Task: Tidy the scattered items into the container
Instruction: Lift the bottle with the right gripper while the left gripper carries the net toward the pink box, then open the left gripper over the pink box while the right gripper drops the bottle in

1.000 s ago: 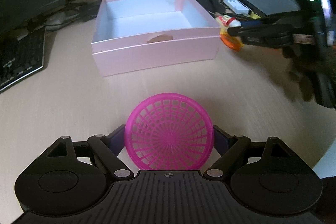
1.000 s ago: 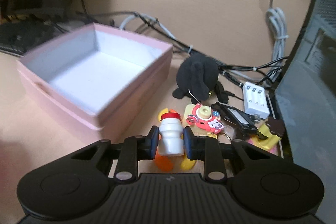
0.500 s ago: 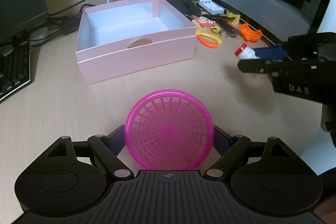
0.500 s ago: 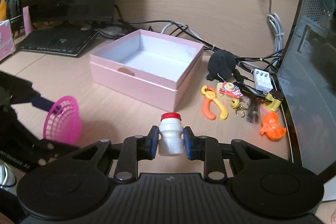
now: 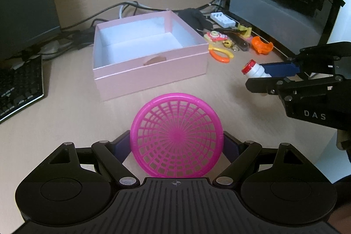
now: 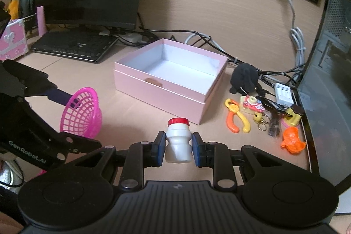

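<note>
An open pink box (image 5: 151,71) (image 6: 166,89) sits mid-desk, its white inside bare. My left gripper (image 5: 176,146) is shut on a magenta mesh basket (image 5: 176,135), held in front of the box; the basket also shows in the right wrist view (image 6: 82,115). My right gripper (image 6: 178,146) is shut on a small white bottle with a red cap (image 6: 178,142), held above the desk to the box's right front; the bottle also shows in the left wrist view (image 5: 254,69).
Right of the box lie orange-yellow pliers (image 6: 237,118), a toy camera keychain (image 6: 252,103), a black plush (image 6: 243,78), a white charger (image 6: 284,93), an orange toy (image 6: 292,143). A keyboard (image 6: 74,46), monitor, cables and PC case (image 6: 329,80) ring the desk.
Both grippers have pulled back and risen from the desk, so the box looks farther away. The right gripper carried the bottle away from the pile of items toward the desk front.
</note>
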### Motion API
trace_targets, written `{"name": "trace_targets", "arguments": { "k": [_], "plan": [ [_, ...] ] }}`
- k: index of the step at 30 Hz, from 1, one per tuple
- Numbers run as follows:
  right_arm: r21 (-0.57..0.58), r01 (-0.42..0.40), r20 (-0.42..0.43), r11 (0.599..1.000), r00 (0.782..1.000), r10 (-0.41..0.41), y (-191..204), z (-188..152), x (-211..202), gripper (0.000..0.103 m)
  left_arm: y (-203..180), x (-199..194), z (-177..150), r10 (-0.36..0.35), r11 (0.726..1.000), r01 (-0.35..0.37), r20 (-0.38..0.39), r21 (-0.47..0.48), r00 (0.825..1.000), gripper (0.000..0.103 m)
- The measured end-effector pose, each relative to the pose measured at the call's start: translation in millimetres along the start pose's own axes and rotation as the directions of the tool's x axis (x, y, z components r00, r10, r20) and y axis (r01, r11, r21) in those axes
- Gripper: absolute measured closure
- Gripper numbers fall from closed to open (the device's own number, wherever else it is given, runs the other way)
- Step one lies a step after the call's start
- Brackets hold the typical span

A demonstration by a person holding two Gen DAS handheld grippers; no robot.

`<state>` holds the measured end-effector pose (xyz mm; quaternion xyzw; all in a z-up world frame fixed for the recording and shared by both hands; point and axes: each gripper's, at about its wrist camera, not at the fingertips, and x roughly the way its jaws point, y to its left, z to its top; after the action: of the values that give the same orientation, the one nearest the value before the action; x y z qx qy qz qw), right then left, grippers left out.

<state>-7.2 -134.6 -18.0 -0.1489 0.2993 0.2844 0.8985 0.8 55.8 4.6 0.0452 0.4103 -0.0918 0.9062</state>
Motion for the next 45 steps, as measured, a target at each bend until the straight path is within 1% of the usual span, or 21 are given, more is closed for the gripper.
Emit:
{"name": "trace_targets", "arguments": {
  "k": [5,8,12,16,20,25,28,31,33,36,37,38,39,41,42,43,45],
  "plan": [
    [-0.014,-0.052,0.009,0.999,0.999,0.052,4,6,-5,0.078,-4,-9,3,0.008,1.0,-0.008,0.005,0.029,1.0,0.015],
    [-0.028,-0.069,0.022,0.997,0.997,0.07,4,10,-8,0.078,-3,-12,7,0.017,0.999,-0.018,0.008,0.035,1.0,0.015],
    [-0.019,-0.085,0.042,0.996,0.995,0.086,1,18,-10,0.078,3,-15,20,0.037,0.999,-0.038,0.04,0.022,0.999,0.015],
    [0.005,-0.099,0.081,0.995,0.992,0.098,-8,34,-11,0.078,12,-17,45,0.041,0.999,-0.041,0.095,0.005,0.995,0.015],
    [0.056,-0.109,0.132,0.993,0.986,0.101,-25,56,-5,0.078,19,-15,74,0.04,0.999,-0.042,0.15,0.008,0.988,0.015],
    [0.115,-0.128,0.203,0.985,0.974,0.103,-46,94,12,0.078,30,-4,116,0.047,0.998,-0.055,0.205,0.03,0.978,0.015],
    [0.164,-0.148,0.24,0.975,0.965,0.106,-63,117,27,0.078,42,6,145,0.025,0.999,-0.031,0.227,0.023,0.974,0.015],
    [0.2,-0.152,0.251,0.968,0.963,0.099,-80,135,51,0.078,56,27,173,0.013,1.0,-0.014,0.218,0.005,0.976,0.015],
    [0.229,-0.154,0.236,0.961,0.967,0.098,-91,144,72,0.078,64,45,189,0.012,1.0,-0.012,0.201,-0.005,0.98,0.015],
    [0.279,-0.173,0.197,0.945,0.973,0.12,-105,150,106,0.078,78,74,205,-0.014,1.0,0.017,0.162,-0.02,0.987,0.015],
    [0.29,-0.172,0.179,0.941,0.976,0.123,-108,151,119,0.078,81,84,207,-0.026,0.999,0.03,0.146,-0.023,0.989,0.014],
    [0.297,-0.171,0.166,0.939,0.978,0.125,-110,150,129,0.078,85,94,209,-0.04,0.999,0.043,0.13,-0.026,0.991,0.009],
    [0.305,-0.176,0.155,0.936,0.979,0.134,-112,150,138,0.078,89,105,209,-0.047,0.998,0.052,0.116,-0.037,0.992,0.007],
    [0.325,-0.197,0.132,0.925,0.978,0.162,-115,145,158,0.076,97,121,209,-0.056,0.996,0.062,0.083,-0.069,0.995,0.007],
    [0.328,-0.19,0.121,0.925,0.98,0.158,-116,143,163,0.072,100,127,208,-0.061,0.994,0.066,0.071,-0.082,0.996,0.007],
    [0.328,-0.175,0.107,0.928,0.983,0.148,-116,141,168,0.071,102,131,206,-0.062,0.994,0.067,0.062,-0.09,0.996,0.007],
    [0.325,-0.156,0.099,0.933,0.987,0.13,-117,135,170,0.065,102,136,203,-0.055,0.994,0.06,0.052,-0.087,0.997,0.007]
  ]
}}
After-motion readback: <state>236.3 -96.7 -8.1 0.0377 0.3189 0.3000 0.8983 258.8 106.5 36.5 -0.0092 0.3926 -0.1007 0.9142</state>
